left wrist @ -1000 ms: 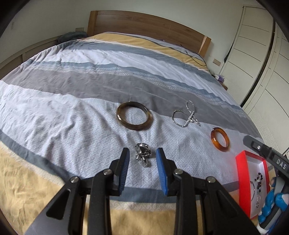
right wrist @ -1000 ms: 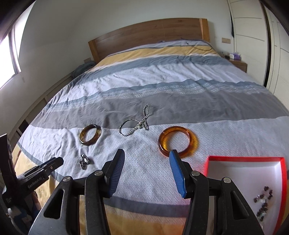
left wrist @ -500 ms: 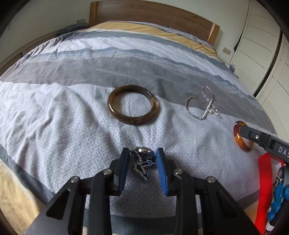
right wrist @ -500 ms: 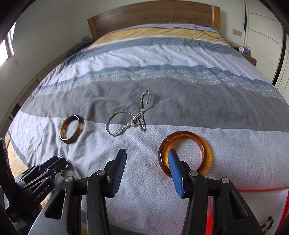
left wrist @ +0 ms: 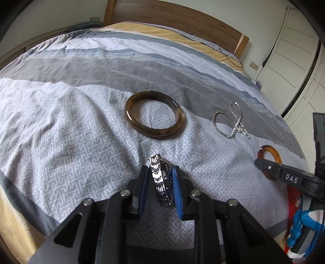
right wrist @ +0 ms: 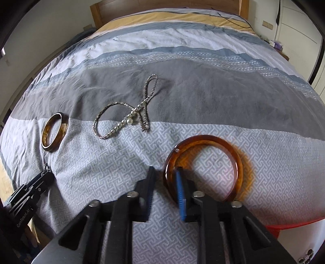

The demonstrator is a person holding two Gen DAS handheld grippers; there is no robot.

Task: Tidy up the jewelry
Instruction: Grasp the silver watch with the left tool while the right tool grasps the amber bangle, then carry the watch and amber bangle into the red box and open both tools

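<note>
My left gripper [left wrist: 160, 188] is shut on a silver metal-link watch [left wrist: 159, 182], held on edge between the blue pads just above the bedspread. A dark brown bangle [left wrist: 154, 115] lies beyond it; it also shows in the right wrist view [right wrist: 53, 132]. A silver and pearl necklace [right wrist: 130, 113] lies in a loop mid-bed. My right gripper [right wrist: 164, 180] straddles the near-left rim of an amber bangle [right wrist: 205, 162], one finger inside the ring, one outside, with a gap still showing between the jaws.
A red-rimmed white box [right wrist: 292, 229] sits at the lower right, beads in its corner. The striped bedspread [right wrist: 203, 85] stretches back to a wooden headboard [left wrist: 174, 18]. White wardrobe doors [left wrist: 294, 50] stand to the right.
The left gripper closed on the watch, which now stands on edge between the pads. The right gripper moved forward and down over the amber bangle's rim and narrowed.
</note>
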